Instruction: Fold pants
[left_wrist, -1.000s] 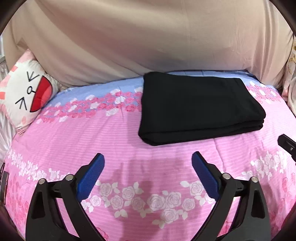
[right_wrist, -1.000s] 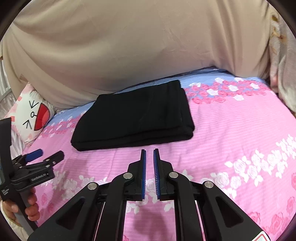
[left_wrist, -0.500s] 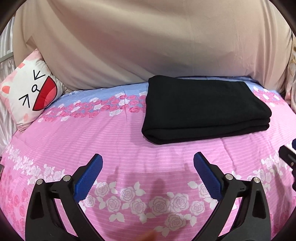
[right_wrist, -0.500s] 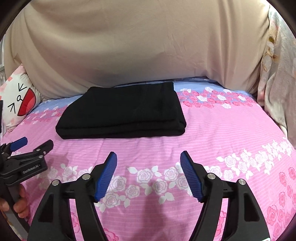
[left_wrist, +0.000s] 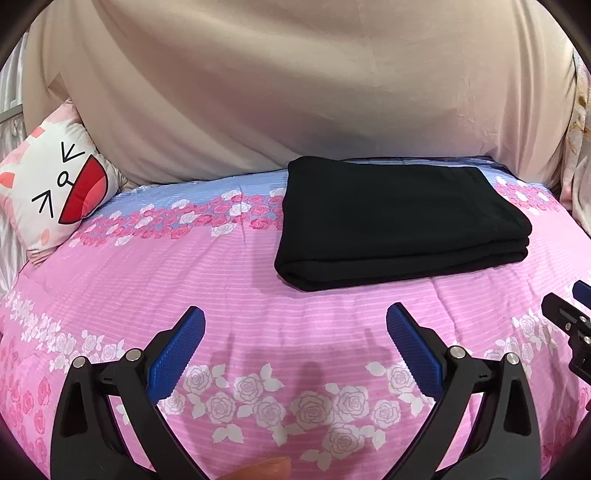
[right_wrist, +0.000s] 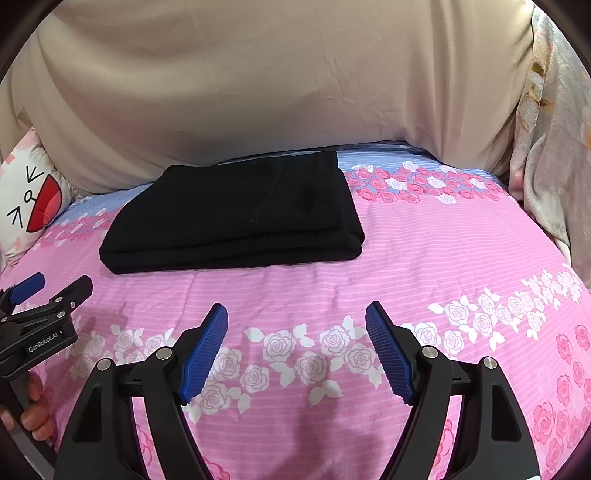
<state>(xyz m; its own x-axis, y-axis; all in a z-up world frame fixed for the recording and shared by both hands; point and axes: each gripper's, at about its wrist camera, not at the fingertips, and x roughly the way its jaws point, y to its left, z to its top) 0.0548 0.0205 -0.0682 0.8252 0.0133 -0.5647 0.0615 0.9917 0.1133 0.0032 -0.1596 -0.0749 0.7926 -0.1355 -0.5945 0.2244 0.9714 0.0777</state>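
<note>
The black pants (left_wrist: 399, 221) lie folded in a neat rectangle on the pink flowered bedspread (left_wrist: 221, 280), seen from the right wrist view as the pants (right_wrist: 236, 214) too. My left gripper (left_wrist: 295, 332) is open, well short of the pants, nothing between its blue pads. My right gripper (right_wrist: 295, 332) hovers over the bedspread (right_wrist: 424, 266) in front of the pants; its jaws are opening, with nothing between them. The left gripper (right_wrist: 48, 291) also shows at the left edge of the right wrist view, held by a hand (right_wrist: 33, 417).
A cat-face cushion (left_wrist: 55, 192) leans at the back left. A beige cloth-covered backdrop (left_wrist: 295, 92) rises behind the bed. A flowered blanket (right_wrist: 554, 147) hangs at the far right. The right gripper's tip (left_wrist: 569, 321) pokes in at the left wrist view's right edge.
My right gripper's jaws have gone from nearly shut to wide apart, and it has swung so the pants sit more to the left. The left gripper stayed open and barely moved.
</note>
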